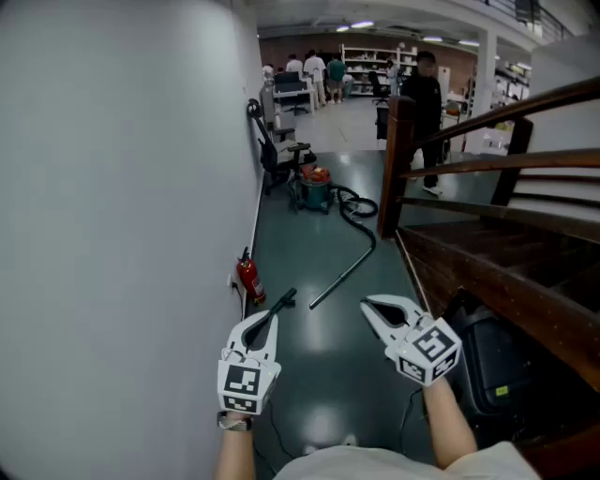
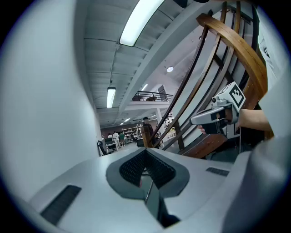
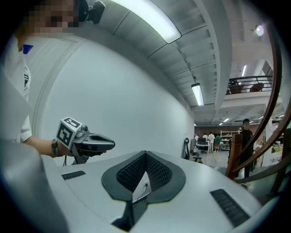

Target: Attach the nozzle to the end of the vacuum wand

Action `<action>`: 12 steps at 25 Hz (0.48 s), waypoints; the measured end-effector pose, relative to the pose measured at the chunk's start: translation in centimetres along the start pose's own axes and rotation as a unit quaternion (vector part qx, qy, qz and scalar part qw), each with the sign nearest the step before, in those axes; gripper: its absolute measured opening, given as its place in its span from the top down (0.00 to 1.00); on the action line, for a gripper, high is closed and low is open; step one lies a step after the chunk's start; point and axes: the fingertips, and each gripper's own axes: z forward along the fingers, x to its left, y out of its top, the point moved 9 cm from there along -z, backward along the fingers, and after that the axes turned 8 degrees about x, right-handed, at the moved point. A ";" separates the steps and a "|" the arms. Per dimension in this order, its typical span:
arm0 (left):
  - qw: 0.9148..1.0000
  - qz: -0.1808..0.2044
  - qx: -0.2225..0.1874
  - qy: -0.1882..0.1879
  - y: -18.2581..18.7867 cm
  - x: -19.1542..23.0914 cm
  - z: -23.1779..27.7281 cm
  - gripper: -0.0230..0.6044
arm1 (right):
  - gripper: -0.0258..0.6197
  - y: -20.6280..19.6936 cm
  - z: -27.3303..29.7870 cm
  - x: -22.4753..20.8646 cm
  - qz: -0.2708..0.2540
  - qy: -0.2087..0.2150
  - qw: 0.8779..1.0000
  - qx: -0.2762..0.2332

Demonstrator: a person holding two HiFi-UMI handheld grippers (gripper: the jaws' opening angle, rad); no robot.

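Since left hand-held gripper [image 1: 266, 319] and right hand-held gripper [image 1: 368, 306] are shut, empty, it's pre-grasp: next, open up, fetch nozzle [image 1: 282, 301] beside wand [image 1: 342, 272]

The floor [image 1: 323, 366] is smooth and glossy, the wall [image 1: 122, 187] matt and plain. The railing [image 1: 506, 163] is dark polished wood. The wand [image 1: 342, 275] looks like metal.

On the left a plain white wall [image 1: 112, 187] borders a glossy dark green floor [image 1: 328, 375]. A wooden stair railing [image 1: 506, 161] rises at right. Far back, shelves [image 1: 370, 61] stand under bright strip lights [image 1: 361, 24].
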 end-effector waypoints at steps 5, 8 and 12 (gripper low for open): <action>1.000 -0.001 0.002 0.000 -0.2 0.0 0.3 0.97 | 0.92 -0.4 0.1 -0.2 0.009 0.004 1.000 -0.002; 1.000 -0.005 0.003 0.000 -0.4 0.0 0.3 0.97 | 0.92 -0.5 -0.1 -0.3 0.023 0.010 1.000 -0.012; 1.000 -0.006 0.000 0.002 -0.1 0.0 0.7 0.97 | 0.92 -0.3 0.1 -1.0 0.021 0.012 1.000 -0.016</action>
